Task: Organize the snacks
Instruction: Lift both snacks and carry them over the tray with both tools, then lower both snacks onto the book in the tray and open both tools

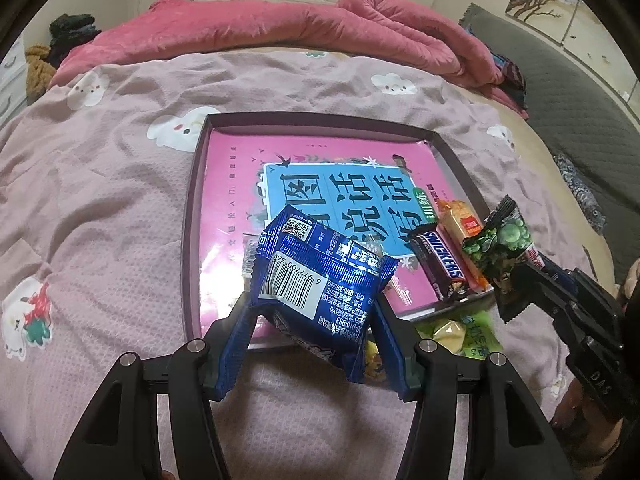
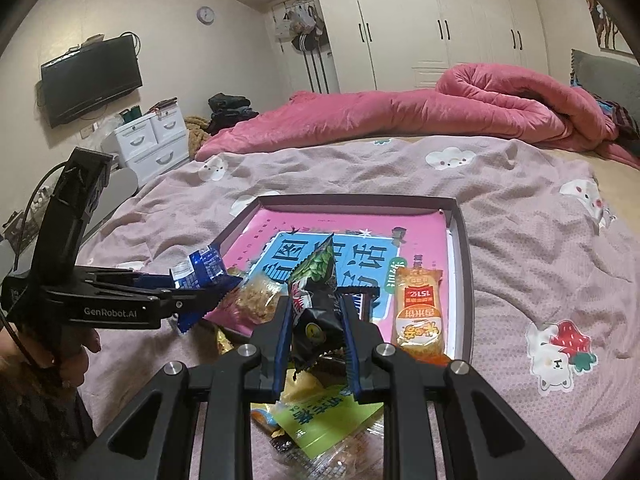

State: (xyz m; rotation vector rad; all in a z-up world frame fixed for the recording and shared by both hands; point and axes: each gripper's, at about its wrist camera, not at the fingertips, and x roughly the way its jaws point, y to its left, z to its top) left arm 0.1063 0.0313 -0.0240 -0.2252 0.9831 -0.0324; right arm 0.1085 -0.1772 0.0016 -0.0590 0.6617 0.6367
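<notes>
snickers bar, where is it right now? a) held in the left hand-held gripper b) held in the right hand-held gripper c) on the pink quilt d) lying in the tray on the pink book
d, the Snickers bar lies on the pink book inside the tray, beside the orange snack pack, while the left hand-held gripper holds a blue packet and the right hand-held gripper holds a green-and-black packet.

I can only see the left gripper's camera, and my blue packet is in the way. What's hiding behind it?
Observer: A clear packet of golden crunchy snack lies at the tray's near left corner, next to your blue packet.
Child: Is there a TV in the room?
Observer: Yes, a dark TV hangs on the wall, above white drawers.
Child: Does the other packet have a face?
Observer: Yes, a yellow smiley is on the black-and-green packet that the right gripper is shut on.
</notes>
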